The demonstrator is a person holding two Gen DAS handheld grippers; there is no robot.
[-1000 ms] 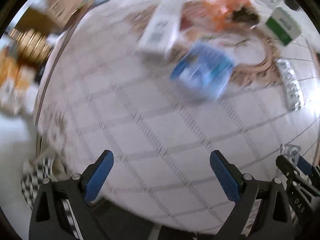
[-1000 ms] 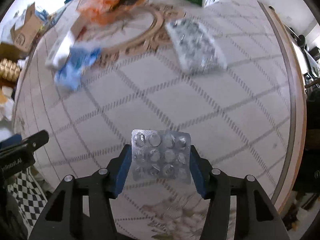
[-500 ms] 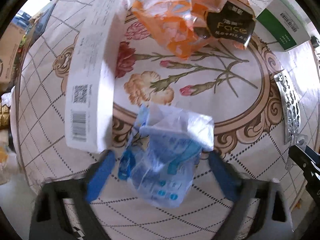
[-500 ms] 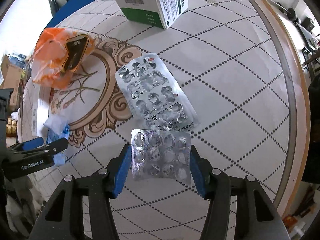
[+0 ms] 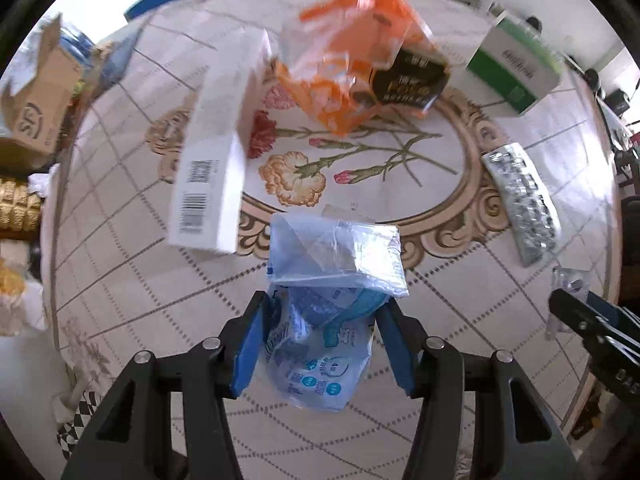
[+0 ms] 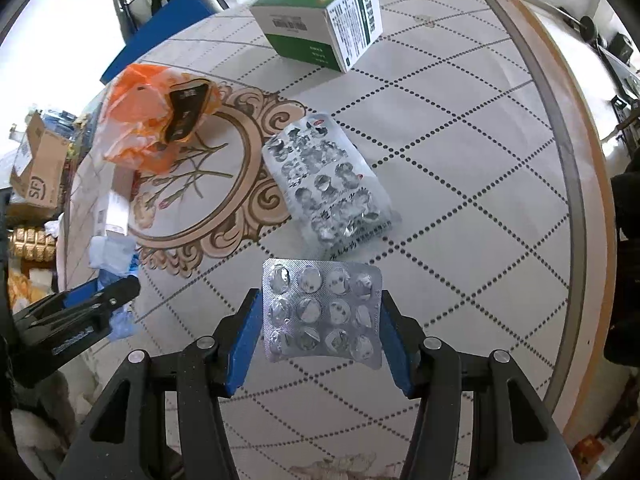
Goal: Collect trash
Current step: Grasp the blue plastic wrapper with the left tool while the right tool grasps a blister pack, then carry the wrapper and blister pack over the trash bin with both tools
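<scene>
The table [image 6: 460, 128] carries a green box [image 6: 320, 16] with a barcode, a white carton [image 5: 216, 148] with barcode and QR code, an orange bag [image 5: 352, 76] holding a black pack whose gold lettering is too blurred to read, and a foil strip [image 6: 328, 184]. The left gripper [image 5: 320, 340] clamps a blue wrapper [image 5: 324, 320] low over the table; the right gripper [image 6: 320, 320] pinches a blister pack [image 6: 322, 314] by its edges, held clear of the table.

The brown cardboard box [image 5: 38, 118], far left of the jaws, bears a black "SF" logo. The black packet [image 5: 408, 82] inside the orange plastic bag [image 5: 344, 76], well ahead of the jaws, seems to read "Face". Other print is illegible.
</scene>
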